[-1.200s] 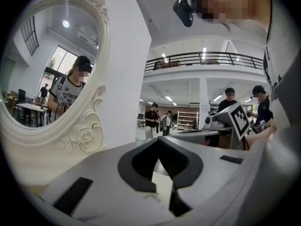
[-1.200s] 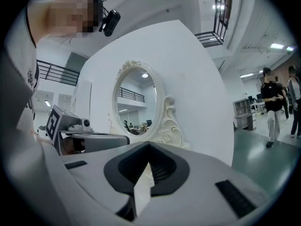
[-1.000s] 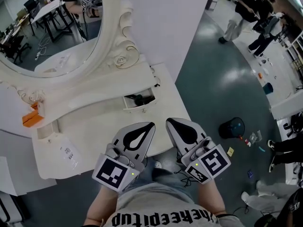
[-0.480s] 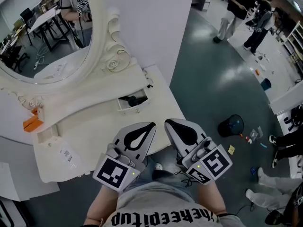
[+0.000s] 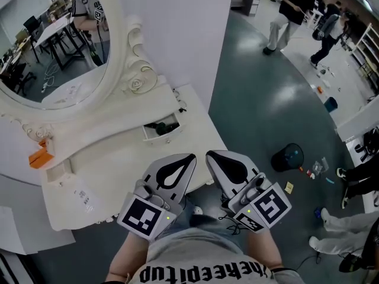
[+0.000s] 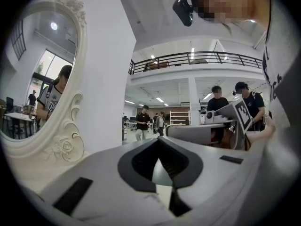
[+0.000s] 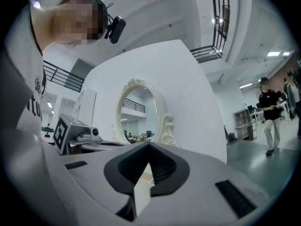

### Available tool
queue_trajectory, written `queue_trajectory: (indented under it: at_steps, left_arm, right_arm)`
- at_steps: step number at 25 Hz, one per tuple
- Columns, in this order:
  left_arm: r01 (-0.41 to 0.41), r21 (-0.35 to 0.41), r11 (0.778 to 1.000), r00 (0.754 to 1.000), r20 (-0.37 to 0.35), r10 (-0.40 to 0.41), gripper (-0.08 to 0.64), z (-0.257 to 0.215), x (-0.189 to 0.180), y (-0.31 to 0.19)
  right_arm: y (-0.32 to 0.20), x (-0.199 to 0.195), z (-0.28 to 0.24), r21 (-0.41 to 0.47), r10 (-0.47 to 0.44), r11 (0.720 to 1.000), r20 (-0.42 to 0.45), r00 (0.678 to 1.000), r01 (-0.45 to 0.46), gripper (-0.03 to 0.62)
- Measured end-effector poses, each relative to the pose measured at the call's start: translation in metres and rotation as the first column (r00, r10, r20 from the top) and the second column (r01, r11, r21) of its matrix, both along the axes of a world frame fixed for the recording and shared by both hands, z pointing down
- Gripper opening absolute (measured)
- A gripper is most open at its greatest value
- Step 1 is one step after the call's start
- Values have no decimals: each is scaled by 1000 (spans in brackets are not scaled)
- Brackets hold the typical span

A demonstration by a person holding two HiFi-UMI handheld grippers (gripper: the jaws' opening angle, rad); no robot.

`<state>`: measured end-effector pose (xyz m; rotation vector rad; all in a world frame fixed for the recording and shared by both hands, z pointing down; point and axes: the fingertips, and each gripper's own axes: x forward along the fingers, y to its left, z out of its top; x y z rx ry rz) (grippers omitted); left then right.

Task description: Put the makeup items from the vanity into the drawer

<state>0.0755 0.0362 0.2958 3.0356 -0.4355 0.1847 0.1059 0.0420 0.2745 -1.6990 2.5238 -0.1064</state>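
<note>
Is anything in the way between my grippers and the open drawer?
Nothing visible. Only bare vanity top lies between the shut left gripper, the shut right gripper and the drawer.

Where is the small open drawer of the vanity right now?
In the head view, the open drawer sits at the right end of the vanity top, below the frame of the oval mirror.

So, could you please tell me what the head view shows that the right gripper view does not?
Only the head view shows the open drawer with dark items inside, the orange box and a black bin. Only the right gripper view shows the balcony railing overhead. Both show the oval mirror and the right gripper, jaws together.
</note>
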Motion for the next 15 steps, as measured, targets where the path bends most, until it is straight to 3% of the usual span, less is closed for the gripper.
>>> queue_trajectory:
  at_steps: [15]
  left_arm:
    - [-3, 14, 1000, 1000, -8, 3, 21, -4, 7, 5]
  right_arm:
    - [6, 8, -3, 14, 7, 1000, 3, 1000, -7, 9]
